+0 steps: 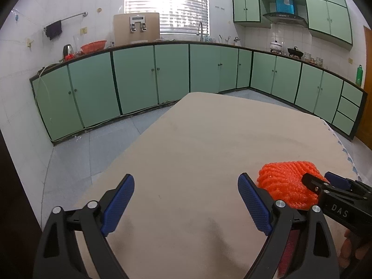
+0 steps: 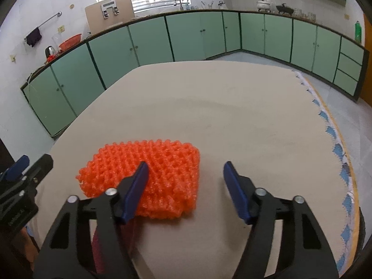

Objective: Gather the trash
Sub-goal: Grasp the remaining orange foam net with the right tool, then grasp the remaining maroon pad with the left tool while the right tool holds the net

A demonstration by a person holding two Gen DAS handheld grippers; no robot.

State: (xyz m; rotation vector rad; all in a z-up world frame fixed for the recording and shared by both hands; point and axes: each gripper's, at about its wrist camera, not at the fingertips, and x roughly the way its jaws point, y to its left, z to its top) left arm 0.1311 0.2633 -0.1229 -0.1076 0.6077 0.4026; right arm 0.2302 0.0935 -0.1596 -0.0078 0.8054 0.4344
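Note:
An orange foam mesh wrapper (image 2: 148,174) lies on the beige table (image 2: 220,116). My right gripper (image 2: 184,186) is open and empty; its left finger (image 2: 136,190) is over the wrapper's near edge, its right finger is over bare table. In the left wrist view the wrapper (image 1: 286,183) lies to the right, just beyond my left gripper's right finger (image 1: 253,204). My left gripper (image 1: 186,202) is open and empty over bare table. The right gripper (image 1: 334,193) shows there at the wrapper's right side.
Green kitchen cabinets (image 1: 139,79) run along the far wall and round the right side, with floor (image 1: 93,153) between them and the table. The table's right edge has a blue-patterned cloth fringe (image 2: 334,144). A dark red thing (image 2: 97,244) shows under my right gripper.

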